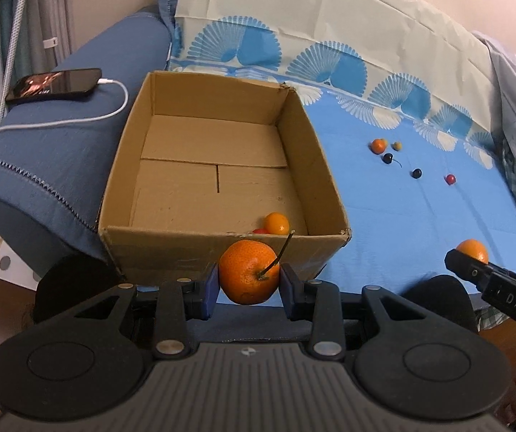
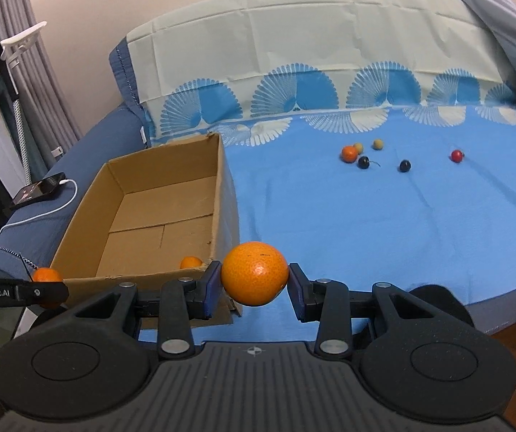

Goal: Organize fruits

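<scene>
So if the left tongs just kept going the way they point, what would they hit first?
Most likely the near wall of the cardboard box. The left tongs, gripping a stemmed orange, sit just short of it, aimed downward, though the exact gap is hard to judge.

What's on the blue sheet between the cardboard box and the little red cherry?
Mostly bare blue sheet. Past the cardboard box, a small orange fruit and two dark cherries come before the red cherry. The right wrist view shows it best.
</scene>
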The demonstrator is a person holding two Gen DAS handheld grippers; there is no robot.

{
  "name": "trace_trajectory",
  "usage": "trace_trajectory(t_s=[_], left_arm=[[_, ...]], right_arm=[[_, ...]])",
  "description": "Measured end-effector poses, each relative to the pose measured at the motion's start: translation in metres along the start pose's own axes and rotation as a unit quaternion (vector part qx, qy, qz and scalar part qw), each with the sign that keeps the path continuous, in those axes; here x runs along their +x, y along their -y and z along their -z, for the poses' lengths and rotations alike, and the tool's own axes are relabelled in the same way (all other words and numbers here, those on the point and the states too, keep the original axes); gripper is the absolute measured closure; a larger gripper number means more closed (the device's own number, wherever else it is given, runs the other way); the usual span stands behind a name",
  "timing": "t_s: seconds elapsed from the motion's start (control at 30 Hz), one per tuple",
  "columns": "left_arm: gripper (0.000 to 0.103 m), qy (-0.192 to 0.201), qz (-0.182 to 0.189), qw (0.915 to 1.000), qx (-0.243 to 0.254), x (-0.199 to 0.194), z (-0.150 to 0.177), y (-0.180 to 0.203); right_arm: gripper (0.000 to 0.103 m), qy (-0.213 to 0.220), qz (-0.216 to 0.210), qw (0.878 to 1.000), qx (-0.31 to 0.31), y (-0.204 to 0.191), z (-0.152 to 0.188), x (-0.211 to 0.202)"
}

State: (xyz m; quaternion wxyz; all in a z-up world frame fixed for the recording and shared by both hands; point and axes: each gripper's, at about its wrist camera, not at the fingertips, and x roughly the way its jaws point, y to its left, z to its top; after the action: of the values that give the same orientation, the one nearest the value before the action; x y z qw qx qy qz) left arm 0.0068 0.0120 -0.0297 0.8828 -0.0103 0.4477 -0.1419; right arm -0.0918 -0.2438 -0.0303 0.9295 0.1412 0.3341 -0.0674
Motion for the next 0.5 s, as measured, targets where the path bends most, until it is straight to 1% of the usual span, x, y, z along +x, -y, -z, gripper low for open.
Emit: trace_trajectory(t_s=[0.23, 0.5], left_arm=[[0.064, 0.013, 0.004, 0.9997, -0.02, -0.004, 0.003, -0.012], [0.064, 0.015, 0.004, 0.9996, -0.024, -0.001, 0.002, -0.015]], right_arm=[[0.062, 0.004, -0.002, 0.999, -0.034, -0.017, -0.001, -0.002], [0.062, -0.001, 0.003, 0.999, -0.032, -0.018, 0.0, 0.001]])
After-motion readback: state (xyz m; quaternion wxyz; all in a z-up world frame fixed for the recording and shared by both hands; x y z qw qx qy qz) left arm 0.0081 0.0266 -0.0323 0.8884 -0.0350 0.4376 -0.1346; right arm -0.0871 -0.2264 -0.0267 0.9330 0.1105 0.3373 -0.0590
